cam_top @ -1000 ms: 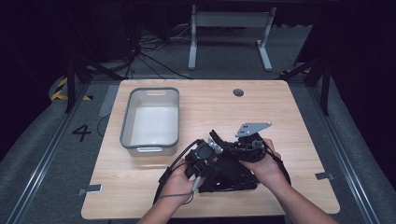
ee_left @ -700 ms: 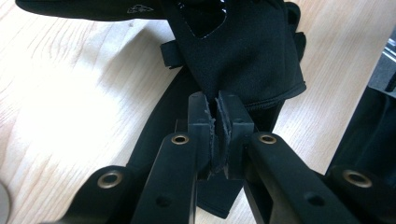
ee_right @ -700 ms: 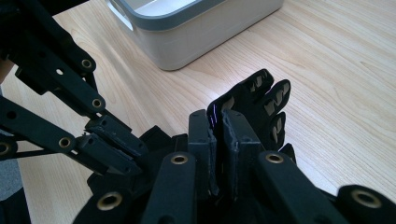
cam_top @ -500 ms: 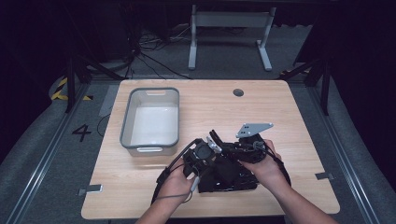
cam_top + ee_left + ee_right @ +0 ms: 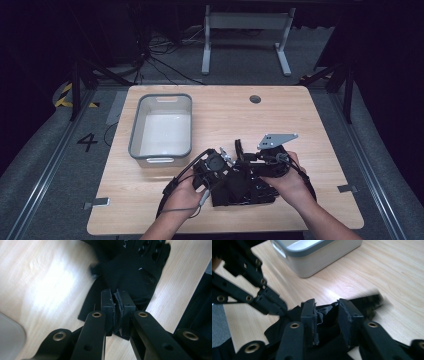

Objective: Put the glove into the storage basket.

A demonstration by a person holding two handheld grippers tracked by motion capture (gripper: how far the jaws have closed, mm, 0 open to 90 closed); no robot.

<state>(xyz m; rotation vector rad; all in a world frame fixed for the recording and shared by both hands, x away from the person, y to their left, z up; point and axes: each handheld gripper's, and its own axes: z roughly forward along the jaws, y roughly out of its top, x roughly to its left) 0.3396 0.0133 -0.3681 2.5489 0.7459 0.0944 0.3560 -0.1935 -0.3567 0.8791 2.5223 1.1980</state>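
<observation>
A black cloth (image 5: 240,192) lies crumpled on the wooden table (image 5: 225,115) near its front edge. My left gripper (image 5: 226,157) sits at the cloth's left side. In the left gripper view its jaws (image 5: 116,307) are pressed together on an edge of the black cloth (image 5: 135,270). My right gripper (image 5: 243,156), with the grey plate on top, comes in from the right. Its jaws (image 5: 327,312) stand apart, with a fold of the cloth (image 5: 327,323) lying between them. The left gripper (image 5: 274,306) touches the cloth's edge just ahead of it.
A grey plastic bin (image 5: 132,135), nothing inside, stands on the left half of the table, close to the grippers; its corner (image 5: 322,257) is just beyond the cloth. A cable hole (image 5: 255,99) is at the back. Bare wood stretches to the right and back.
The left gripper has edged slightly away from the person over the cloth. The right gripper and the cloth stay almost where they were.
</observation>
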